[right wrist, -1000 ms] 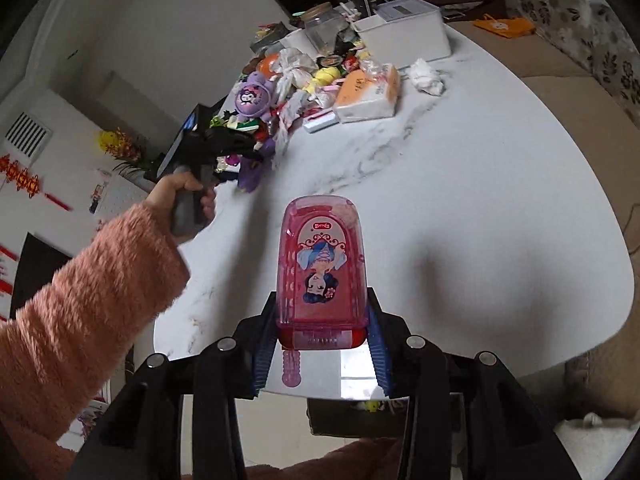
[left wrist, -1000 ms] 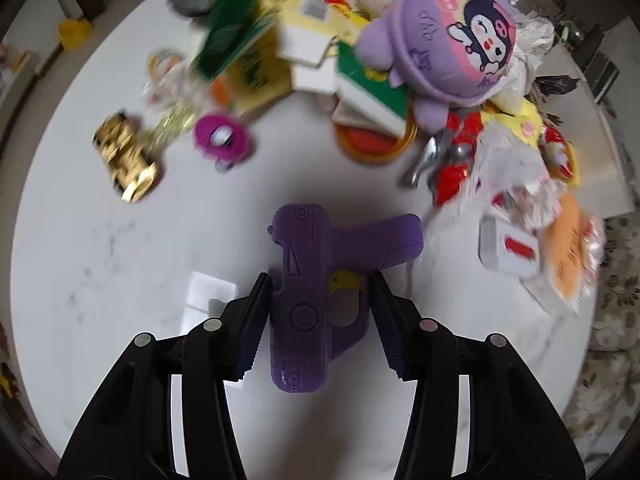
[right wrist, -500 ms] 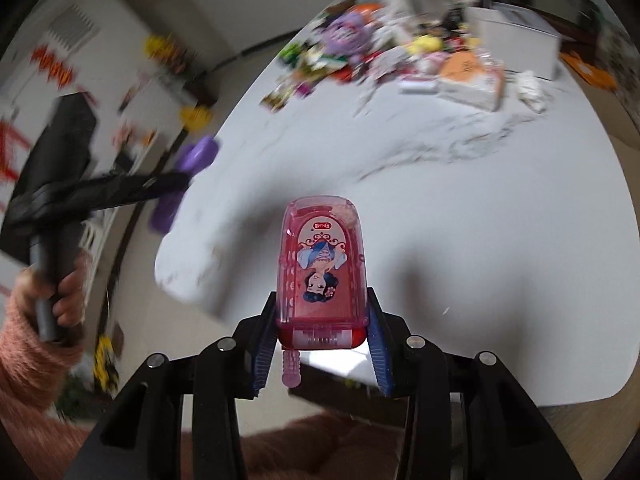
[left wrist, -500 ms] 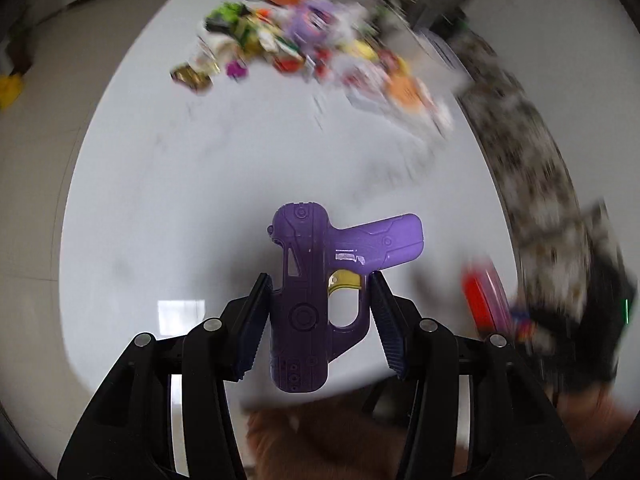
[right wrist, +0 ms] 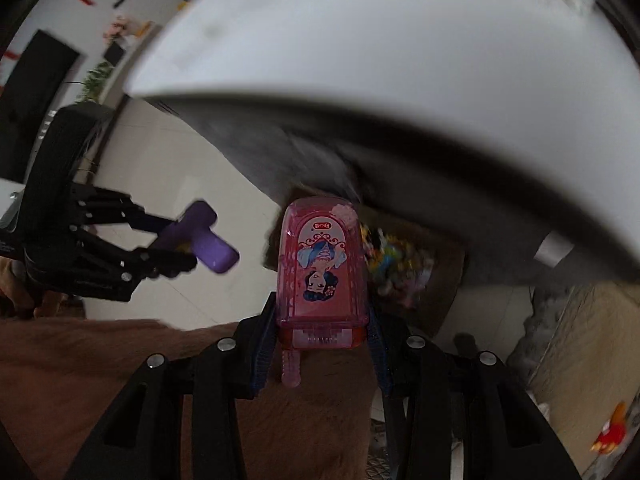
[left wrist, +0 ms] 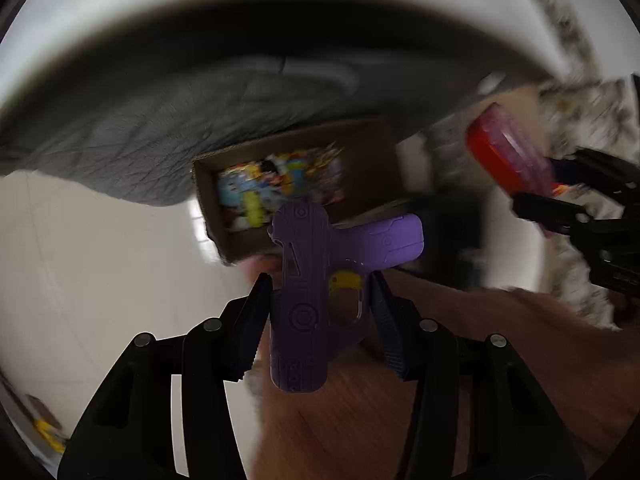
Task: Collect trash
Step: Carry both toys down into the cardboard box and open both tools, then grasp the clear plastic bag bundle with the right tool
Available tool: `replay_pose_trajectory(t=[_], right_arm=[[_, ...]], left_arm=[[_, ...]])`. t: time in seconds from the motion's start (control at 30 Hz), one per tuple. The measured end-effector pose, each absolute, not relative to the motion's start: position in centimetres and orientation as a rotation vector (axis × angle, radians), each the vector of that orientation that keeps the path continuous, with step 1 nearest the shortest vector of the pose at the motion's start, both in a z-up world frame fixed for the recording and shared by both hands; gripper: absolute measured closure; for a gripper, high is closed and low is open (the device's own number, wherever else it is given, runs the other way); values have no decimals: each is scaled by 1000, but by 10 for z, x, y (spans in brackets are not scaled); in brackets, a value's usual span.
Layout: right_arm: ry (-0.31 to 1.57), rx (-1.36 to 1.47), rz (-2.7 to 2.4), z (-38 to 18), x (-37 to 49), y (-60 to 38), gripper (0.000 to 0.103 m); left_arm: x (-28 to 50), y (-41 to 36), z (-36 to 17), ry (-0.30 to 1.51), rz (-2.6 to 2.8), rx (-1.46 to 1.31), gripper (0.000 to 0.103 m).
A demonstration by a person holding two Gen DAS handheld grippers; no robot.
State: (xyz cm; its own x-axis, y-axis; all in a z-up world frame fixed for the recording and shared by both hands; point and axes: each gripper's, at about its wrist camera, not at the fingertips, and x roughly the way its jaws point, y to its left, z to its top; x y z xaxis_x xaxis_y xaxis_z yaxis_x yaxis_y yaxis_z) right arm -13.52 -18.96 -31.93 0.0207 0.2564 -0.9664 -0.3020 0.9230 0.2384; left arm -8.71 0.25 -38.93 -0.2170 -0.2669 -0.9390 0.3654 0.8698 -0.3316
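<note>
My left gripper is shut on a purple toy gun and holds it in the air, below the table's edge. My right gripper is shut on a pink toy case with a cartoon girl on it. An open cardboard box with several colourful items inside stands on the floor under the table; it also shows in the right wrist view, just beyond the pink case. Each gripper shows in the other's view: the right one at right, the left one at left.
The white table's underside and rim arch over the box. A grey rug lies under it on a pale tiled floor. My brown-sleeved arms fill the lower part of both views. A patterned sofa stands at right.
Both grippers have swung down from above the tabletop to below its edge, still holding their toys. The cardboard box on the floor has come into view.
</note>
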Motion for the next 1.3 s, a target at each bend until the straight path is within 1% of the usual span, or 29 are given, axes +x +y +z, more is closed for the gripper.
replay_pose_trajectory(t=[0.03, 0.13, 0.17, 0.2, 0.23, 0.27, 0.3, 0.37, 0.43, 0.5, 0.57, 0.63, 0.73, 0.8, 0.83, 0.9, 0.93, 1.0, 1.03, 1.1, 1.2, 1.3], right_arm=[[1488, -52, 423, -343, -137, -189, 63], [1490, -50, 367, -410, -135, -192, 62], [1493, -36, 351, -427, -131, -194, 61], [1486, -19, 321, -452, -126, -197, 54], [1486, -33, 290, -468, -122, -197, 34], [1495, -63, 251, -487, -118, -198, 32], [1520, -86, 212, -506, -113, -200, 33], [1591, -33, 187, -534, -111, -207, 33], [1606, -40, 163, -542, -112, -211, 33], [1613, -9, 151, -538, -115, -215, 31], [1612, 16, 154, -529, -119, -218, 29], [1615, 22, 174, -515, -120, -219, 29], [1587, 32, 251, -468, -122, -212, 29], [1530, 26, 340, -416, -121, -209, 28], [1493, 34, 384, -387, -120, -209, 25], [1411, 77, 463, -331, -114, -210, 20], [1352, 99, 499, -299, -108, -212, 16], [1238, 116, 530, -251, -92, -214, 7], [1160, 94, 492, -228, -77, -219, 5], [1075, 95, 411, -205, -42, -228, 5], [1000, 165, 285, -194, 24, -246, 6], [985, 312, 150, -193, 108, -273, 6]], left_arm=[[-83, -1, -419, 1716, -581, 81, 54], [-70, -2, -480, 1739, -547, 21, 54], [-63, -4, -506, 1740, -521, 21, 53], [-58, -6, -525, 1737, -494, 32, 49], [-59, -7, -543, 1746, -460, 45, 31], [-53, -9, -570, 1766, -408, 64, 21], [-51, -11, -587, 1785, -381, 70, 21], [-54, -13, -613, 1853, -353, 70, 21], [-59, -12, -627, 1908, -334, 60, 21], [-61, -8, -625, 1918, -329, 40, 21], [-64, -4, -611, 1913, -333, 28, 21], [-69, -3, -594, 1902, -346, 28, 21], [-74, 5, -538, 1845, -415, 23, 21], [-80, 9, -493, 1791, -465, 27, 20], [-83, 12, -469, 1753, -492, 30, 20], [-91, 22, -405, 1648, -552, 49, 16], [-93, 23, -388, 1611, -563, 56, 13], [-93, 28, -338, 1463, -566, 95, 13], [-91, 28, -326, 1427, -555, 113, 13], [-80, 27, -300, 1347, -513, 143, 13], [-61, 30, -274, 1267, -476, 74, 13], [-48, 36, -257, 1221, -427, 11, 13]])
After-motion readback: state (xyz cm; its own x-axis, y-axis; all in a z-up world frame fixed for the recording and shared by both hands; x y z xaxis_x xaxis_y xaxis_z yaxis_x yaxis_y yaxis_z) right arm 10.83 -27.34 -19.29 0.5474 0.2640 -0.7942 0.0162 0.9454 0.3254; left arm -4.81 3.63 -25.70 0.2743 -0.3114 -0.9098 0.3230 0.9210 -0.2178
